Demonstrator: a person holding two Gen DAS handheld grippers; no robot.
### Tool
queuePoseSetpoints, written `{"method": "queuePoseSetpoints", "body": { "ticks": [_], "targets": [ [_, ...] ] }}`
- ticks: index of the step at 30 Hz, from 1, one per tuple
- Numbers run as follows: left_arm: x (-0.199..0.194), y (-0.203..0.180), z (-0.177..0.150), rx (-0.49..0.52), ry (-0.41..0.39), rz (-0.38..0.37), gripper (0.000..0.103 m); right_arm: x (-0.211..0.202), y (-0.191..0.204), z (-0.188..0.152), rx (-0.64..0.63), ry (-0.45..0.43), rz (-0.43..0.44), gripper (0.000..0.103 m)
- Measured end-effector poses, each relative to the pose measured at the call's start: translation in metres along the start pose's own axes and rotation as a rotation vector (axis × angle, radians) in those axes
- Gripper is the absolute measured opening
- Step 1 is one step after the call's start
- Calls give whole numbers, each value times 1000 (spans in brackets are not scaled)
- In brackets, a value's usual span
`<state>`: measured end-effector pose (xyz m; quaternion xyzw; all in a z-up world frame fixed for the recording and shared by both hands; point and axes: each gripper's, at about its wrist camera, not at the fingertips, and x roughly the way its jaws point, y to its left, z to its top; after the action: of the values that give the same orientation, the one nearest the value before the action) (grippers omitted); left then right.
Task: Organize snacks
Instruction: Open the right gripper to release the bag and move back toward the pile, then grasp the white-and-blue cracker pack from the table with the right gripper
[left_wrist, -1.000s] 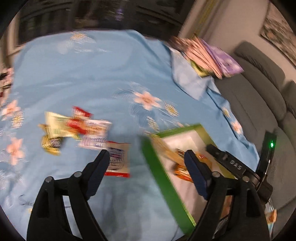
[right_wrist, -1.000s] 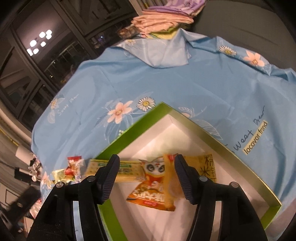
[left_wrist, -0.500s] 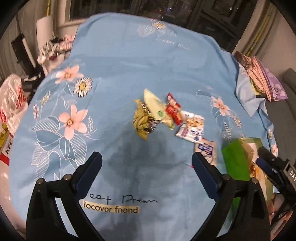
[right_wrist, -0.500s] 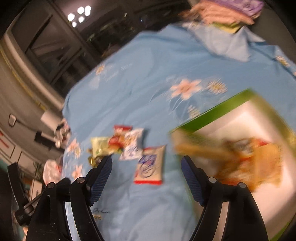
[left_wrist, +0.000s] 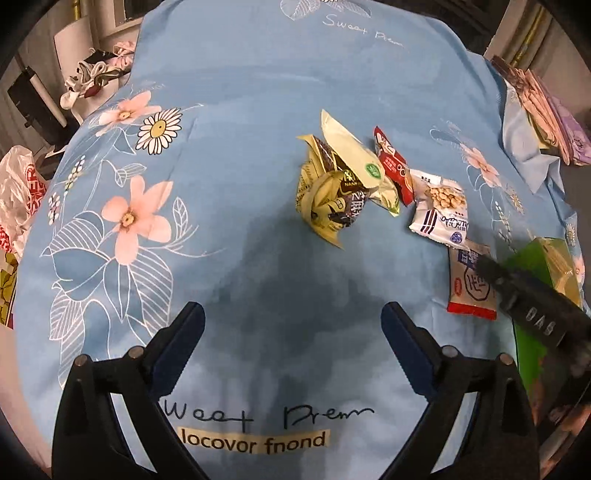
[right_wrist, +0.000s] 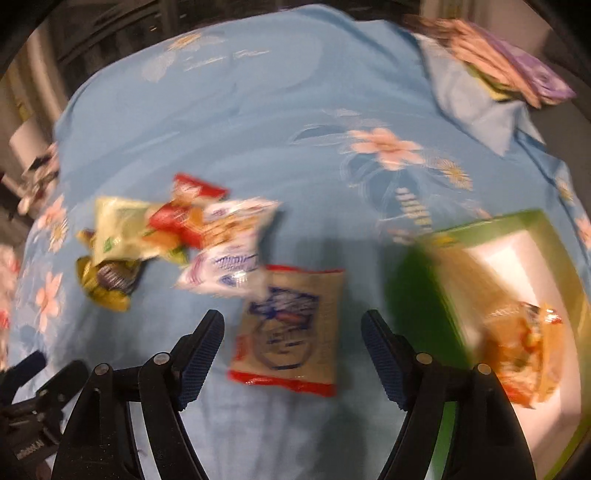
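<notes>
Several loose snack packets lie in a row on the blue flowered cloth (left_wrist: 240, 92): crumpled yellow-green ones (left_wrist: 328, 195), a pale green one (left_wrist: 354, 158), a red one (left_wrist: 391, 162), a white nut packet (left_wrist: 441, 210) and a beige red-edged packet (left_wrist: 471, 284). My left gripper (left_wrist: 291, 321) is open over bare cloth, nearer than the pile. My right gripper (right_wrist: 293, 323) is open, its fingers straddling the beige packet (right_wrist: 295, 343) from above without touching it. The green box (right_wrist: 491, 221) to the right holds an orange snack bag (right_wrist: 524, 343). This view is blurred.
Folded pink and purple fabrics (left_wrist: 543, 110) are stacked at the cloth's far right corner. A white plastic bag (left_wrist: 18, 192) and clutter sit off the left edge. The right gripper's black body (left_wrist: 535, 310) crosses in front of the green box (left_wrist: 550, 258) in the left wrist view.
Both grippers swung left, away from the green box and toward the loose snacks. The right gripper's jaws widened and now hang over the beige packet. The left gripper dropped closer to the cloth.
</notes>
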<state>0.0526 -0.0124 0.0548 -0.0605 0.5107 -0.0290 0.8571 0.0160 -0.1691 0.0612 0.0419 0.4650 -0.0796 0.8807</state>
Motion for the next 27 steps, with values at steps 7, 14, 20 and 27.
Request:
{"method": "queuePoseSetpoints", "body": {
  "ticks": [7, 14, 20, 27],
  "targets": [
    [-7, -3, -4, 9, -24, 21, 96, 36, 2, -2, -7, 78, -104, 77],
    [-3, -2, -3, -12, -1, 21, 96, 37, 6, -7, -51, 51, -52, 67],
    [-11, 3, -3, -35, -17, 13, 96, 20, 19, -22, -73, 81, 54, 66],
    [-13, 25, 2, -156, 2, -44, 96, 6, 45, -40, -102, 197, 435, 66]
  ]
}}
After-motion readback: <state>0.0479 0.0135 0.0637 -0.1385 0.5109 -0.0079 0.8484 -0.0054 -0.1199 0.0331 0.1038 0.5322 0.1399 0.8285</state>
